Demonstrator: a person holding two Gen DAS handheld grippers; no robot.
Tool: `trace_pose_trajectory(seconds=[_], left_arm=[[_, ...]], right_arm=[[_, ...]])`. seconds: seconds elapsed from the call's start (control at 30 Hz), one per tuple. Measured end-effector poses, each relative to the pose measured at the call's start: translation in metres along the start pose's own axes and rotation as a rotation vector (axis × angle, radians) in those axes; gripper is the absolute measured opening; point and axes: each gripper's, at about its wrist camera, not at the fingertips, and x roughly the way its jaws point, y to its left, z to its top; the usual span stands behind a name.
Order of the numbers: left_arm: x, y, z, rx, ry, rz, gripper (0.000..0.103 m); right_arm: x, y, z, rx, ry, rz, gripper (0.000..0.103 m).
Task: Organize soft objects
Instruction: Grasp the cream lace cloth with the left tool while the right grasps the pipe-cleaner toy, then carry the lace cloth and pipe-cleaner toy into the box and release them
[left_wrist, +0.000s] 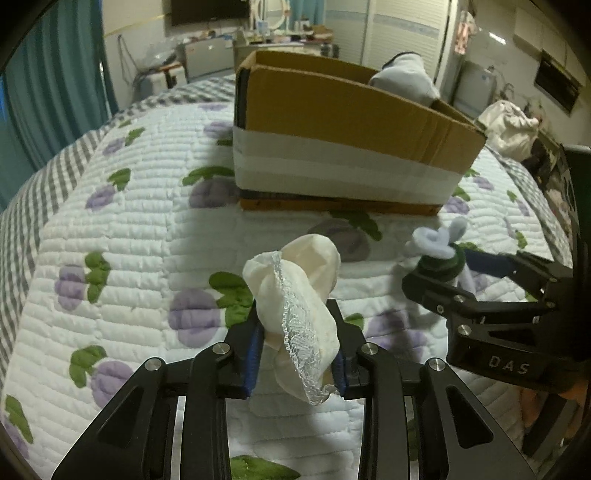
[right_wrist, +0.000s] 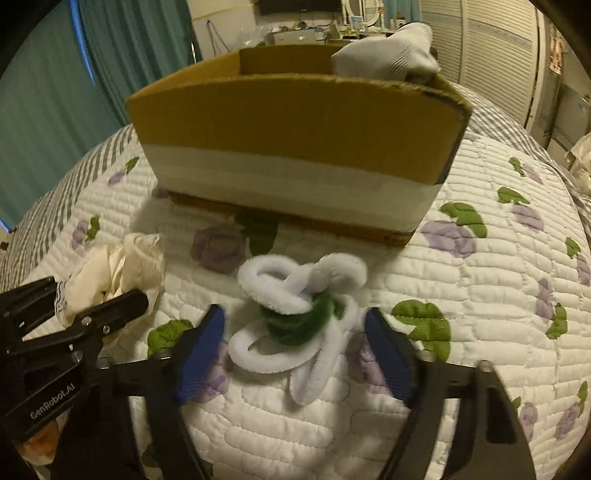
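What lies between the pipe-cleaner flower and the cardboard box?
Only bare quilt, as the right wrist view shows: the flower lies between the open right gripper fingers, short of the box.

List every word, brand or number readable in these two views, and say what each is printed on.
"DAS": on the black body of the right hand-held gripper, seen in the left wrist view.
"GenRobot.AI": on the black body of the left hand-held gripper, seen in the right wrist view.
The cardboard box shows no readable print; items on the far shelves are too small and blurred to read.
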Motion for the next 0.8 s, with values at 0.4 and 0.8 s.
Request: trace_pose_trajectory(seconds=[0.4, 0.8], left_arm=[[-0.029, -0.008, 0.002, -0.001, 0.0, 0.011, 0.03], [-0.112, -0.025, 0.041, 0.043, -0.157, 0.024, 0.03]], right_arm=[[-0.039, 0.01, -0.011, -0.016, -0.057, 0.02, 0.037], [-0.147, 0.026, 0.017, -0.058, -0.225, 0.015, 0.037]])
